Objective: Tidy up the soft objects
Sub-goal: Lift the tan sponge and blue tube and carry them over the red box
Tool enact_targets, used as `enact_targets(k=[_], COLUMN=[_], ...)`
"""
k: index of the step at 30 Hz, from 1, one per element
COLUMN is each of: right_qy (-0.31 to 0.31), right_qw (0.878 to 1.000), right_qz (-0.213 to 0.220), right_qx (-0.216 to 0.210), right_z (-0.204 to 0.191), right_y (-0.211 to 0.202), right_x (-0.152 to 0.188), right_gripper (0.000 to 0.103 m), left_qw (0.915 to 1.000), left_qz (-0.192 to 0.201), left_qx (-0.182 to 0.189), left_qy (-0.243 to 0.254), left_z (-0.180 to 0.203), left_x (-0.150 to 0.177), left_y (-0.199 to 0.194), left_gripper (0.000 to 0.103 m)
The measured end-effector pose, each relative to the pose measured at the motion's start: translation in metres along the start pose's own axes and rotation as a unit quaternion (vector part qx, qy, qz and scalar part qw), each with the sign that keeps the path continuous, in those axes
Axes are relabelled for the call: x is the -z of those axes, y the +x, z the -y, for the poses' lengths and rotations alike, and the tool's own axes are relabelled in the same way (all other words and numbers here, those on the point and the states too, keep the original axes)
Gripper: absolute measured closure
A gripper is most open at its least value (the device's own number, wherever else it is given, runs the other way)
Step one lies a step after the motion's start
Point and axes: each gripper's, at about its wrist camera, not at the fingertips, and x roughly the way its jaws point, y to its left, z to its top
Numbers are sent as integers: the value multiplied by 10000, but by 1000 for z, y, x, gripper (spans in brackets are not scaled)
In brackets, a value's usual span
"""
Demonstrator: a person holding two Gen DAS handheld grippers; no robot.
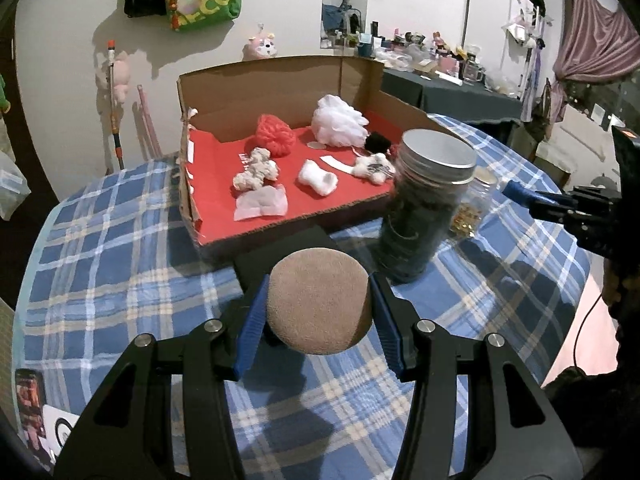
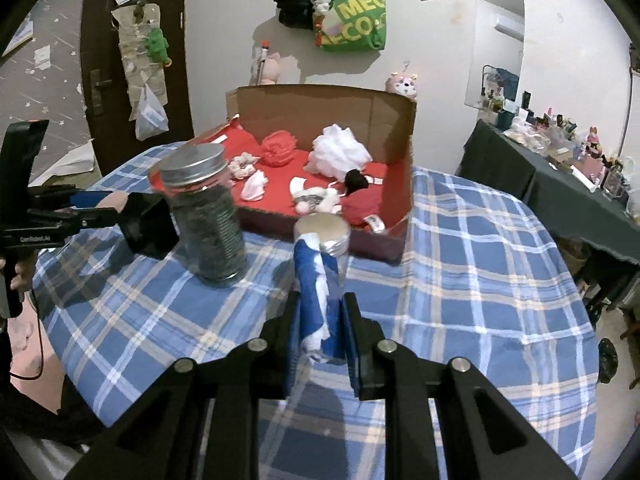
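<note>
My left gripper (image 1: 318, 300) is shut on a round tan sponge puff (image 1: 318, 300) and holds it above the checked tablecloth, in front of the cardboard box (image 1: 280, 76). My right gripper (image 2: 320, 328) is shut on a blue and white cloth (image 2: 316, 300), held upright over the table. The box has a red floor (image 1: 216, 184) and holds a red mesh puff (image 1: 276, 134), a white mesh puff (image 1: 338, 120), a black pom (image 1: 378, 142) and several small white soft pieces. The left gripper also shows in the right wrist view (image 2: 80, 204).
A tall jar with a metal lid (image 1: 424, 204) stands on the table right of the box front. A smaller lidded jar (image 2: 322, 240) stands behind the blue cloth. A black block (image 2: 148, 224) lies by the tall jar. A cluttered side table (image 2: 560, 160) stands at the right.
</note>
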Motion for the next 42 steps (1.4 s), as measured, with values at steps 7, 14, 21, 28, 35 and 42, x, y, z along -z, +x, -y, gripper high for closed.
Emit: enact_targets(k=[7,14,21,28,35,42], right_qy=[-45,-77,-156,-285,-581,-938], right_qw=[9999,9999,9997,9996,9981,9925], right_qz=[29,82,115,89,-73,-519], right_qx=[94,102,128,13,-204,-581], right_z=[8,14,19,23,22,11], right_y=[7,13,20,34,62,112], right_x=[-15,-30,-45,-64,-98,-135], right_gripper=[82,82,82,82,82,82], left_qw=[10000,9998,9995,9989,9973,9945], left_qz=[-1,-34,-74,-127,-313,-492], left_qx=[48,184,294,436,624,868], left_qy=[6,-25,-11,73,213,318], left_z=[-10,-18,-22,-23,-23,-25], left_x=[-14,-31,-46,-63,-91,-126], left_y=[6,16,28,39,61,96], left_gripper=[55,55,55,55,55,55])
